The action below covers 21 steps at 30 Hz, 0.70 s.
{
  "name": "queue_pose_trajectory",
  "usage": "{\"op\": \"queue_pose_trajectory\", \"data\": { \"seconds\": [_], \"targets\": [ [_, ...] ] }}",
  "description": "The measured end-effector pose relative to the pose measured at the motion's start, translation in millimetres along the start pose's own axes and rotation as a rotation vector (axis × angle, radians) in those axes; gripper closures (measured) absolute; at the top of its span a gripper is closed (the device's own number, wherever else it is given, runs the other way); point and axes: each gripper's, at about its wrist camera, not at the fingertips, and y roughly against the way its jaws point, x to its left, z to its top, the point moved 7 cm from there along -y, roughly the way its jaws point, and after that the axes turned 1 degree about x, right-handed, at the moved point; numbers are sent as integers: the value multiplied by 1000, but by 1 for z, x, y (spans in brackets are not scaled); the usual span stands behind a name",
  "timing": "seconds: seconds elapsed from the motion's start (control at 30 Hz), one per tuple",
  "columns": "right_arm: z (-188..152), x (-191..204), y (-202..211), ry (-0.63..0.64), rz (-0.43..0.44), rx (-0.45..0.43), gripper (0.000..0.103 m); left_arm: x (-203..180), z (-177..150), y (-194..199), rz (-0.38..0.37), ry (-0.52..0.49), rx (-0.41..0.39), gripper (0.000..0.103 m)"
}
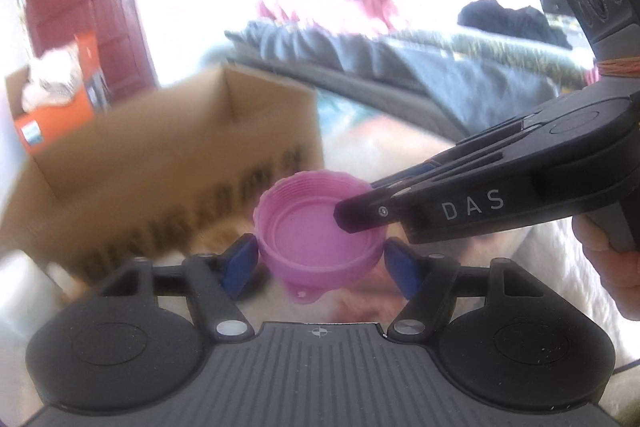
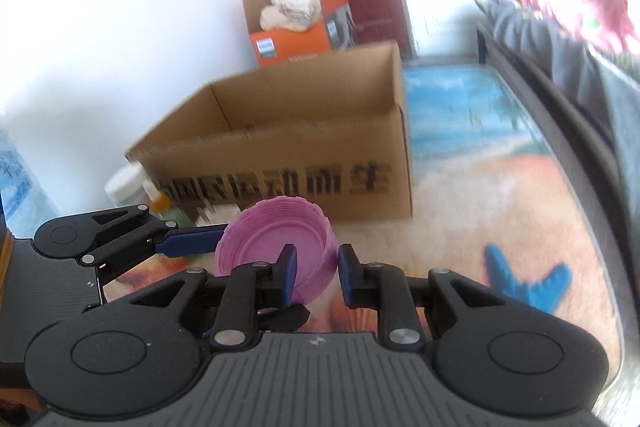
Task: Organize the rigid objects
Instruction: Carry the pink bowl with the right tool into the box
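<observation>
Two tongs on one pink lid (image 1: 320,239), held in the air just in front of the open cardboard box (image 2: 280,147). Right tongs (image 2: 318,275) nearly closed, pinching the lid's rim wall, one pad inside the cup, one outside. Left tongs (image 1: 320,263) fairly wide, blue pads touching the lid's opposite flanks, apparently gripping. Hollow side tilted up; box beyond and slightly left.

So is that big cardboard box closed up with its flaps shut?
No, the cardboard box stands open at the top, and the right wrist view looks straight down onto its bare inner walls.
</observation>
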Motion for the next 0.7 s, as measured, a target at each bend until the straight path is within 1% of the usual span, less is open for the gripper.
{"op": "queue_pose_trajectory", "data": {
  "seconds": [0.13,0.23,0.33,0.4,0.47,0.53,0.7],
  "targets": [
    [36,18,13,66,27,-94,78,19,30,21,61,-17,-80,33],
    [67,30,15,116,51,-148,78,36,53,32,110,-27,-128,32],
    [98,43,10,158,78,-181,78,57,75,37,154,-29,-153,32],
    [118,51,3,184,90,-187,78,74,87,34,167,-21,-157,33],
    [135,57,-11,196,106,-171,78,93,97,29,168,2,-141,33],
    [151,60,-27,198,119,-136,78,110,104,20,161,25,-113,33],
    [171,63,-75,185,136,-8,78,141,102,-13,124,104,-2,33]
  ]
}}
